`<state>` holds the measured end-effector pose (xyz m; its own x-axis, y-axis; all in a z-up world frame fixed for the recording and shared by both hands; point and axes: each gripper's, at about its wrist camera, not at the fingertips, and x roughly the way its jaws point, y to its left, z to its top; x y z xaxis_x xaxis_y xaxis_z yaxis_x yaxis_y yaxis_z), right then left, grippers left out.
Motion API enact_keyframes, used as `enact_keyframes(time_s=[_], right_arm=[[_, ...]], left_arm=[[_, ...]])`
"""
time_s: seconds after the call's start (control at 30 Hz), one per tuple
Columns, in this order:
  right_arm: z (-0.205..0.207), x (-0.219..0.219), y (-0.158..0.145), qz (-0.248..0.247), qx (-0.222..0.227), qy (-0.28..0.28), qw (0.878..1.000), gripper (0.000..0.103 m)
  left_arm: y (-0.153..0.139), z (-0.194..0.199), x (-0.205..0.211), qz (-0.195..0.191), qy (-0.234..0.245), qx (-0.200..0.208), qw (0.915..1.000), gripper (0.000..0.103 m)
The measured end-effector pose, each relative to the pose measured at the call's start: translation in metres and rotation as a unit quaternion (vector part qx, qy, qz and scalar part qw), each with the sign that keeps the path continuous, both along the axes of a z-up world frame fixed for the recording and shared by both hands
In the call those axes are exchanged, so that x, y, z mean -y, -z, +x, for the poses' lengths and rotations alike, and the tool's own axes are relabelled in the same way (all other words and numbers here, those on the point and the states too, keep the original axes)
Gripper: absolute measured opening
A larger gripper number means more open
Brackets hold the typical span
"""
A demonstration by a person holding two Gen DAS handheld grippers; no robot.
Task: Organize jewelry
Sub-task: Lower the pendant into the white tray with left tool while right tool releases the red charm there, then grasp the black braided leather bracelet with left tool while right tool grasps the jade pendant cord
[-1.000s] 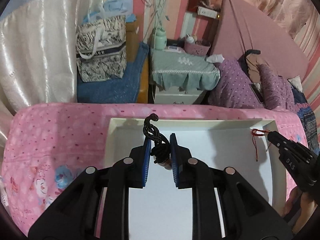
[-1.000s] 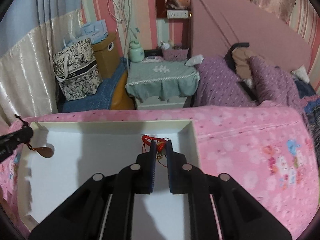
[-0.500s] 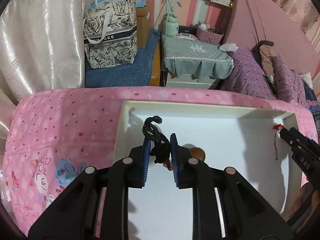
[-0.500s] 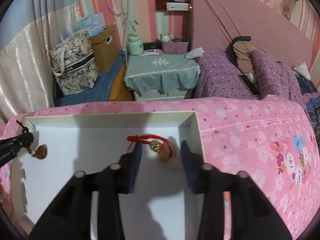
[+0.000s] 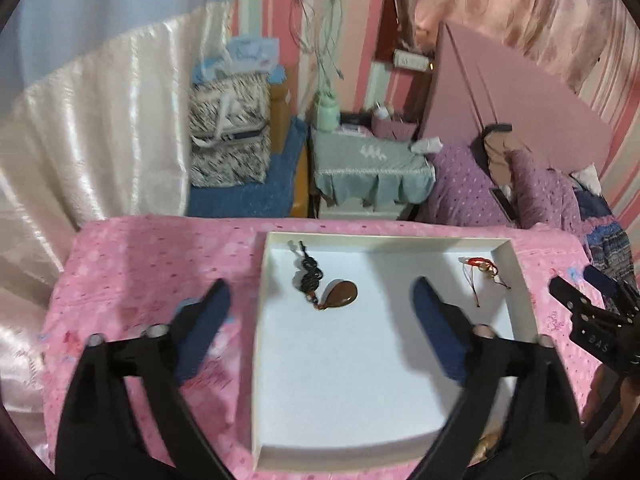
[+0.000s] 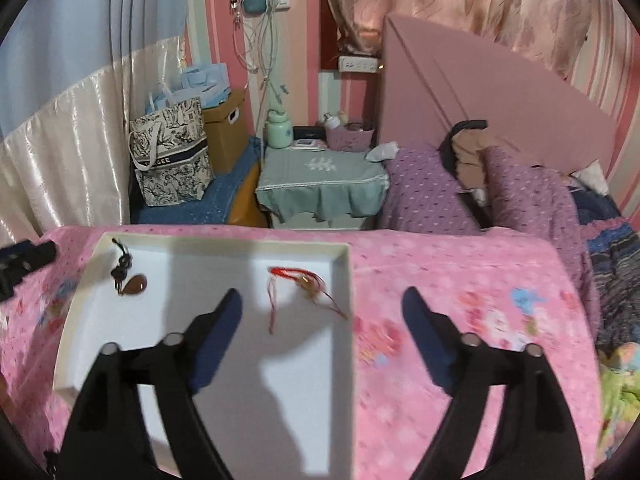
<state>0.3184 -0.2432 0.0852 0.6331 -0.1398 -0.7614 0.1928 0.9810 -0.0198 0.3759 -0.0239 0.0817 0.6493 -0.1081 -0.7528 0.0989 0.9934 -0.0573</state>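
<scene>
On the pink floral bedspread (image 5: 152,264) sat a shallow white tray (image 5: 259,320), and over its left side the left gripper (image 5: 320,300) hung with its jaws just sprung wide, holding nothing. Beyond it, the black-corded necklace with a brown teardrop pendant (image 5: 340,294) lay loose near the tray's far left corner. Further right, the red-string charm (image 6: 298,280) lay by the tray's far right wall, and the right gripper (image 6: 322,306) gaped empty above it, its jaws likewise just opened.
</scene>
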Motion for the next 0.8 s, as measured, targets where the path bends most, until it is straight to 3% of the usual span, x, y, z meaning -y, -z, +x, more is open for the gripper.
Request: enact_keyframes(time_s=[0.07,0.2,0.33,0.57,0.8], right_arm=[[-0.017,0.003,-0.008,-0.004,0.002,0.006,1.0,0.085],[-0.057,0.007,-0.021,-0.012,0.013,0.019,1.0,0.097],[-0.093,0.0,-0.026,-0.03,0.012,0.015,0.999,0.097],[-0.14,-0.009,-0.014,-0.051,0.001,0.03,0.998,0.101],[-0.168,-0.008,0.005,-0.048,-0.003,0.056,0.997,0.101]], left_arm=[[-0.009,-0.019,-0.004,0.006,-0.002,0.015,0.9999,0.1],[-0.019,-0.058,-0.016,0.008,-0.001,0.018,0.9998,0.1],[-0.018,-0.093,-0.023,0.014,0.0,0.019,0.9997,0.1],[-0.004,-0.15,-0.036,-0.01,0.008,0.015,0.9998,0.1],[0.019,-0.174,-0.04,-0.018,0.014,0.003,0.9997,0.1]])
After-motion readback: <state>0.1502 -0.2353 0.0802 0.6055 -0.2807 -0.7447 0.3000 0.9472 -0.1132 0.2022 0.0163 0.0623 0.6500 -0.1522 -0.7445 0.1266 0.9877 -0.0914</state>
